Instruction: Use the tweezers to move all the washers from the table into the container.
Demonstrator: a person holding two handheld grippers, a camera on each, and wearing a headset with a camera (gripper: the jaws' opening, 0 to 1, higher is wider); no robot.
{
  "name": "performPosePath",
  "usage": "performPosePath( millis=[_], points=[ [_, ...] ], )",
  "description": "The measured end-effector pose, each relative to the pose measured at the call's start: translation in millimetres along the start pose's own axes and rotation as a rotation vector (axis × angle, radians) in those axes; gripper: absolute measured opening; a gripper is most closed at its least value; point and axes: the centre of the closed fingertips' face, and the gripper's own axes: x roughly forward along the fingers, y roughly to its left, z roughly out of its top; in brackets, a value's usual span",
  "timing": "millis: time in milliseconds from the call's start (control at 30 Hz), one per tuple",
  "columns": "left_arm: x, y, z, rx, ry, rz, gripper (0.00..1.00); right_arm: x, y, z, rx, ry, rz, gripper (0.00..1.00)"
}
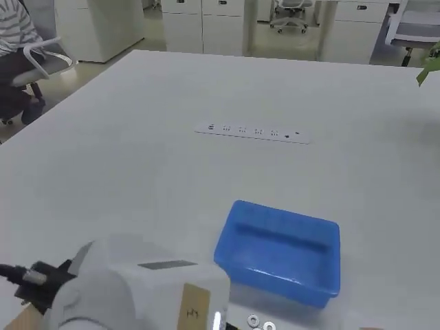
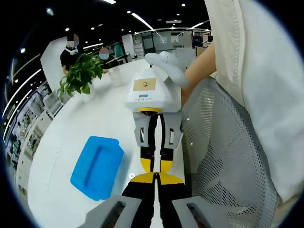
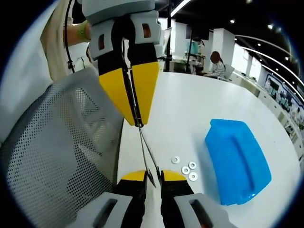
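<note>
Both are gripping the tweezers [image 3: 145, 152] at once: the left gripper [image 3: 137, 121] is pinching the joined end and the right gripper [image 3: 154, 179] is clamping the legs, probably sorting out a usable hold. The four washers [image 3: 186, 169] are sitting on the table [image 3: 190, 109] just beside the blue container [image 3: 237, 161].

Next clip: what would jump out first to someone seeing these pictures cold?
The two grippers meet tip to tip: in the right gripper view the left gripper clamps thin metal tweezers whose far end lies between the right gripper's yellow jaws. To one side, four small silver washers lie on the white table near the bright blue plastic container.
</note>
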Motion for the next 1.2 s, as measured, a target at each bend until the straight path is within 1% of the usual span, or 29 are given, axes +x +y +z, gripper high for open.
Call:
performPosePath(
  millis=[133,300,367,400,433,500,600,700,733,767,833,900,933,967,1000,1033,1067,1100,1200],
  points=[
    [-1.6,10.1,-1.9,-0.003,0.016,0.007,0.0,6.6,-8.5,6.0,0.021,-0.023,-0.003,0.07],
    [0.5,18.1,-4.7,-0.002,0.041,0.001,0.0,12.4,-14.5,7.2,0.023,-0.027,-0.002,0.07],
    [1.9,21.0,-7.2,-0.026,0.056,-0.006,0.0,14.1,-15.5,5.8,0.033,-0.023,0.008,0.07],
    [2.7,21.2,-7.2,-0.039,0.057,-0.012,0.0,15.0,-14.8,5.5,0.045,-0.022,0.017,0.07],
    [3.1,21.5,-4.8,-0.044,0.047,-0.022,0.0,15.7,-15.2,4.7,0.04,-0.016,0.019,0.07],
    [3.4,21.7,-4.0,-0.046,0.059,-0.031,0.0,15.4,-14.3,4.6,0.037,-0.014,0.025,0.07],
    [1.2,23.3,-0.8,-0.041,0.07,-0.042,0.0,14.5,-13.2,8.8,0.046,-0.034,0.029,0.07],
    [3.8,25.3,-6.4,-0.068,0.081,-0.057,0.0,19.0,-13.1,4.6,0.047,-0.023,0.029,0.07],
    [3.2,27.1,-4.1,-0.065,0.065,-0.053,0.0,18.7,-13.6,4.8,0.046,-0.025,0.026,0.07],
    [2.2,27.6,-4.7,-0.059,0.073,-0.051,0.0,17.6,-14.2,6.2,0.049,-0.027,0.022,0.07],
    [1.4,27.9,-4.2,-0.055,0.075,-0.052,0.0,16.4,-15.6,6.4,0.049,-0.029,0.014,0.07],
    [2.2,27.5,-5.4,-0.058,0.082,-0.06,0.0,16.9,-15.1,5.1,0.062,-0.03,0.022,0.07],
    [3.3,27.2,-7.6,-0.056,0.093,-0.062,0.0,17.9,-14.6,3.6,0.071,-0.028,0.028,0.07],
    [3.0,27.9,-5.3,-0.051,0.081,-0.061,0.0,19.0,-14.3,2.5,0.072,-0.026,0.031,0.07],
    [2.8,27.9,-4.7,-0.061,0.082,-0.068,0.0,19.1,-14.2,1.8,0.071,-0.021,0.031,0.08],
    [3.0,28.2,-4.7,-0.057,0.085,-0.066,0.0,18.8,-14.0,1.9,0.069,-0.018,0.031,0.08],
    [3.1,29.3,-4.3,-0.06,0.086,-0.066,0.0,18.5,-14.4,2.4,0.063,-0.017,0.028,0.09],
    [3.1,30.0,-3.8,-0.076,0.085,-0.073,0.0,18.1,-14.1,3.5,0.062,-0.019,0.028,0.1],
    [3.2,29.9,-3.5,-0.086,0.084,-0.09,0.0,15.1,-15.1,11.5,0.065,-0.039,0.019,0.17]
  ],
)
